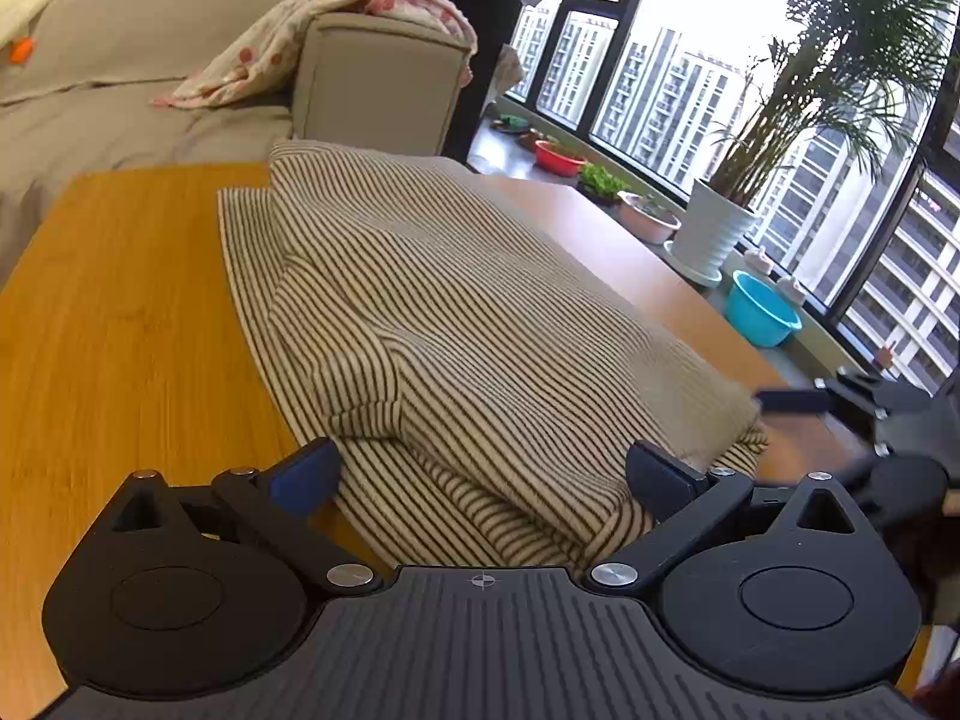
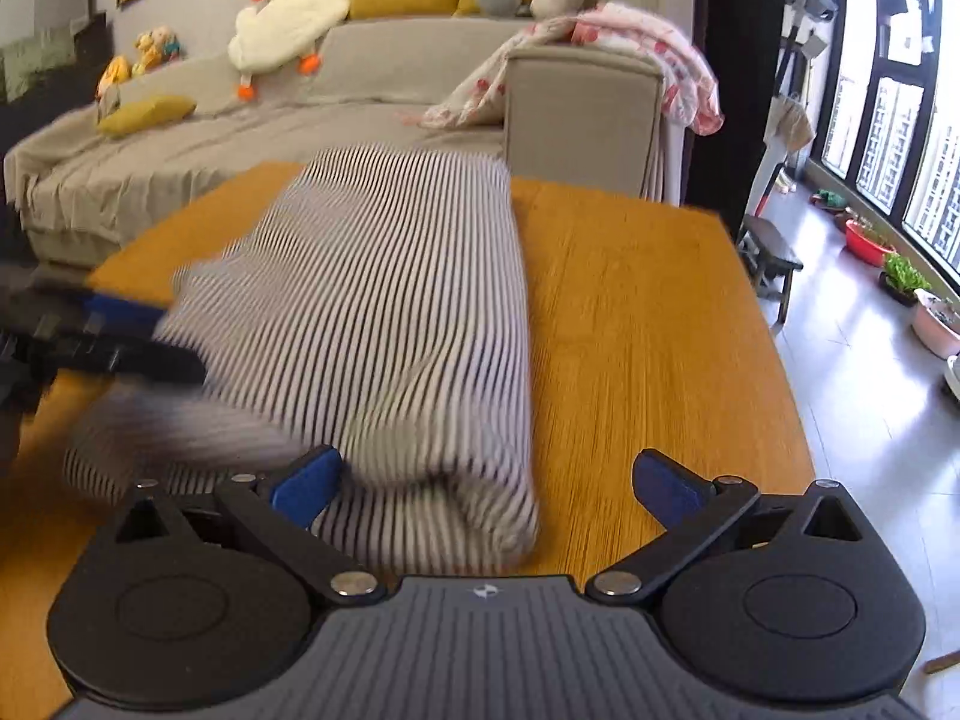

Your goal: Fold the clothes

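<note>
Where sofa (image 2: 360, 78) looms — wooden table (image 2: 648, 312).

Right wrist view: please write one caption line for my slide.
Open right gripper over the near end of a folded striped garment on a wooden table, grey sofa behind.

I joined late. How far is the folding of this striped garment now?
Done: the striped garment lies on the wooden table in layers, already a compact bundle. In hand: nothing; left gripper and right gripper are open. Left: perhaps tidying the loose lower edge.
</note>
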{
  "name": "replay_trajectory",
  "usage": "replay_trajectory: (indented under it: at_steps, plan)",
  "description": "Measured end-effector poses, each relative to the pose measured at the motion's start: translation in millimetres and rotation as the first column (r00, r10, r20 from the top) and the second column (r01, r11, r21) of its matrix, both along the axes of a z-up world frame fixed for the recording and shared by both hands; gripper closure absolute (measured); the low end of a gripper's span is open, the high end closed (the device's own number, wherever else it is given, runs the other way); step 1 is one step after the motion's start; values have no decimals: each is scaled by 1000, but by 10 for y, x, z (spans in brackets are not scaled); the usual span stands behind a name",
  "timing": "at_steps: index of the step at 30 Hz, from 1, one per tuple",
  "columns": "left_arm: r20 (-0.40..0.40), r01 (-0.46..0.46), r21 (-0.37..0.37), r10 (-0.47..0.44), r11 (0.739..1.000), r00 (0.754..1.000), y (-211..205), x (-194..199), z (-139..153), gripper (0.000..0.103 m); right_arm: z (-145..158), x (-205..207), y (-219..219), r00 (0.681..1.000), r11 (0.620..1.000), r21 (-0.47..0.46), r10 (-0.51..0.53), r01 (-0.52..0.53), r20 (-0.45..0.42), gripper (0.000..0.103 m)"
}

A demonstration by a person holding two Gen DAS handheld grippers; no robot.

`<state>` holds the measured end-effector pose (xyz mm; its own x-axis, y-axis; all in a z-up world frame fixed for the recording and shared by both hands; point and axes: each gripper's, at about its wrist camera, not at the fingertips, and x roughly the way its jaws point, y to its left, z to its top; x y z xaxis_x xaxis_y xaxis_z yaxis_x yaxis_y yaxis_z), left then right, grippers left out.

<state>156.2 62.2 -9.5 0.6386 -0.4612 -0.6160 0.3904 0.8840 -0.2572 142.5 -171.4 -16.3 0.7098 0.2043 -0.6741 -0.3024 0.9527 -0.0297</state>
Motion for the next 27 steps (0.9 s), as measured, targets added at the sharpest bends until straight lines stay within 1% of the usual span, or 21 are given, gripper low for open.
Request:
replay_trajectory:
  at_steps: [3, 6, 7, 10, 13, 14, 15, 18, 21, 22, 27]
  plan:
    - [27, 5, 29, -6, 1000, 1000, -87, 79, -17, 0, 8, -148, -23, 1000, 1000, 7, -21, 21, 15, 0]
    - [45, 16, 55, -19, 998, 999, -143, 168, -20, 0, 26, -208, -20, 1000, 1000, 23, 2, -2, 16, 0]
    - [38, 17, 49, -19, 999, 999, -133, 191, -12, 0, 47, -226, -34, 1000, 999, 39, 23, -24, 18, 0]
    - [-4, -4, 25, 4, 1000, 1000, -50, 160, 34, 0, 179, -252, -105, 997, 994, 93, 49, -55, 61, 0]
    - [-44, -19, 7, 20, 1000, 999, 41, 44, 51, 0, 343, -152, -210, 992, 990, 139, 19, -36, 122, 0]
    - [-54, -24, 1, 24, 1000, 998, 69, 10, 43, 0, 377, -58, -230, 991, 989, 144, 4, -23, 135, 0]
    - [-56, -29, 0, 29, 1000, 998, 85, -15, 40, 0, 379, 37, -220, 990, 991, 133, -8, -11, 143, 0]
    - [-50, -45, 7, 46, 999, 998, 107, -50, 41, 0, 296, 352, -98, 989, 998, 49, -31, 24, 147, 0]
    - [-43, -48, 20, 49, 999, 998, 78, -48, 38, 0, 82, 467, 81, 994, 998, -60, -12, 19, 108, 0]
    - [-42, -47, 22, 48, 999, 998, 69, -47, 37, 0, 54, 422, 90, 992, 998, -61, -14, 21, 124, 0]
    - [-38, -41, 33, 42, 999, 998, 25, -46, 31, 0, 33, 184, 57, 991, 997, -65, -24, 33, 133, 0]
